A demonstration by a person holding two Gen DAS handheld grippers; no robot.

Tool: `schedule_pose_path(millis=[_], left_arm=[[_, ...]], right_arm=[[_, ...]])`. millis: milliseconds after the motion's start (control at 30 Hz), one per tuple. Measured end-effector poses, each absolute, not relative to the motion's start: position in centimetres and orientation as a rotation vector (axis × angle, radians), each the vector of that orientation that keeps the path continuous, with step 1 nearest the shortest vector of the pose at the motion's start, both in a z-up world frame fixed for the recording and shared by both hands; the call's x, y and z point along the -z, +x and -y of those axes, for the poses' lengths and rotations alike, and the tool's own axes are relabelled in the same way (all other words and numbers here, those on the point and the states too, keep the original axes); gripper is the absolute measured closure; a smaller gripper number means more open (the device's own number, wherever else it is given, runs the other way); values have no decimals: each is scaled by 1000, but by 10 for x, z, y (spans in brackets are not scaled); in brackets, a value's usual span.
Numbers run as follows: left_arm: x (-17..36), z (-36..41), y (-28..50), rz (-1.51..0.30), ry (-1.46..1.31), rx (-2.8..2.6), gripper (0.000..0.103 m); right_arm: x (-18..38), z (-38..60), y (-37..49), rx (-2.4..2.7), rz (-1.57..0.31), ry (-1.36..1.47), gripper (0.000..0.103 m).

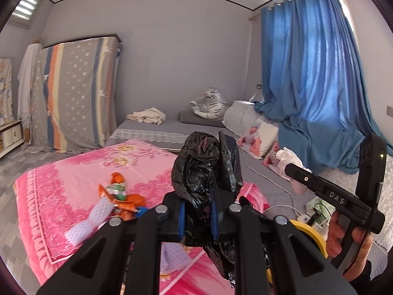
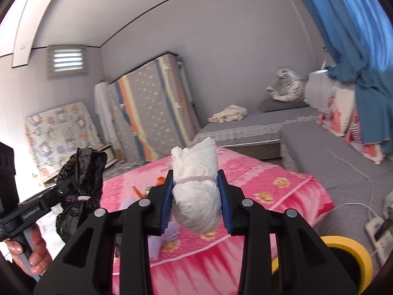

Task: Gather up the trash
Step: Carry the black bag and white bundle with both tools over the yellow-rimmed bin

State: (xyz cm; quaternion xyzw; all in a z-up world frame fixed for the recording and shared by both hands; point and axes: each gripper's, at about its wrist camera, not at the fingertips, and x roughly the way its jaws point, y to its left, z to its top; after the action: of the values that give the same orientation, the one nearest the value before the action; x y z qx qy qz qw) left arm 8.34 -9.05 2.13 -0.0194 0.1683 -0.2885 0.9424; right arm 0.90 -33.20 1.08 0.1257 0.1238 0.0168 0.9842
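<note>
L gripper (image 1: pixel 197 211) clamped on black bag (image 1: pixel 206 169), R gripper (image 2: pixel 195 204) pinched white wad (image 2: pixel 196 186) above pink bed (image 2: pixel 270 184), prob to bag it

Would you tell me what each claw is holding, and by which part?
Left claw: black trash bag, bunched lower part. Right claw: rolled white diaper, around its middle.

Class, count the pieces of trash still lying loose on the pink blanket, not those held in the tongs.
2 clearly: an orange wrapper and a white foam sleeve beside it. The tongs may hide more.
</note>
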Motion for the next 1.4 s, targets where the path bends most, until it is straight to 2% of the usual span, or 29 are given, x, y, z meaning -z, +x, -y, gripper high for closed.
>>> schedule_pose_path(millis=[767, 1400], left_arm=[[-8, 209, 79, -375, 26, 866, 88], [67, 305, 89, -575, 106, 1019, 88]], right_arm=[[26, 422, -52, 346, -257, 373, 71], [79, 470, -62, 551, -443, 460, 69]])
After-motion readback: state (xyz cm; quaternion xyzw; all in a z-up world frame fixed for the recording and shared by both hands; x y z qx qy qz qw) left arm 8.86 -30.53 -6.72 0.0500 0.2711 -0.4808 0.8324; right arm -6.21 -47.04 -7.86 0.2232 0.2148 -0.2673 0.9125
